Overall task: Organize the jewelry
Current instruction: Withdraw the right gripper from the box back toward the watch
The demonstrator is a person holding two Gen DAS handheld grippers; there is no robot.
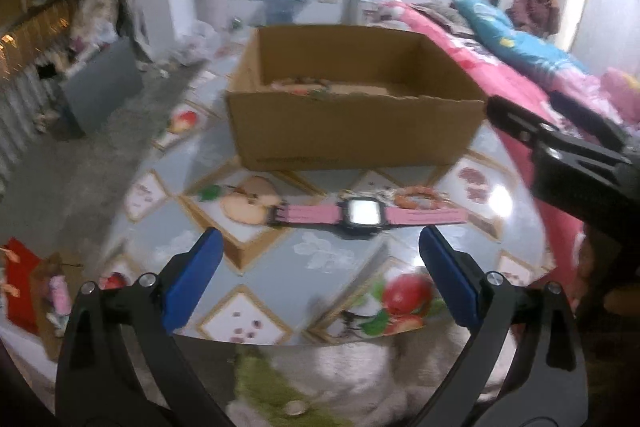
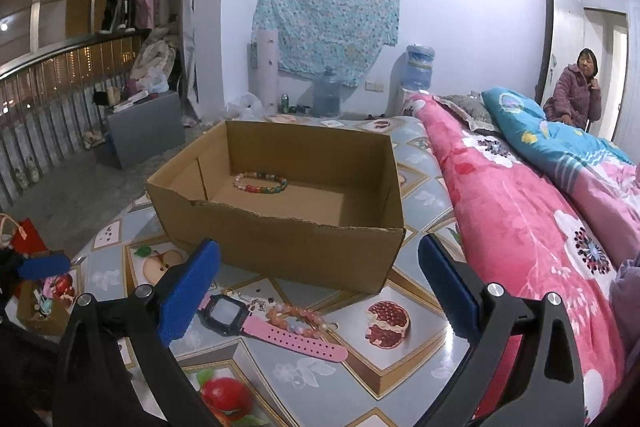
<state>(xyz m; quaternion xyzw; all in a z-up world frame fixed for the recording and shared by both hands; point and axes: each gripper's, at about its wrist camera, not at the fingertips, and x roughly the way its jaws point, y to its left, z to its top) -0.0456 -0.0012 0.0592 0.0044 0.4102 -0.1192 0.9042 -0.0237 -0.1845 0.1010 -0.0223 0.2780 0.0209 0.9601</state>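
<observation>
One cardboard box (image 2: 280,223) stands on the fruit-patterned table (image 2: 420,339). Inside it, toward its far left corner, lies one multicoloured bead bracelet (image 2: 261,182). In front of the box lie one pink-strapped watch (image 2: 228,315) and, touching it, one pink bead bracelet (image 2: 298,319). Two grippers hover before the box, holding nothing: the left gripper (image 1: 320,267) with jaws spread wide, the right gripper (image 2: 320,275) likewise released.

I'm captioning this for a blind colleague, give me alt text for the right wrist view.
An open gripper hovers over a pink-strapped watch and peach bead bracelet on a fruit-patterned table, before a cardboard box holding a multicoloured bracelet.
</observation>
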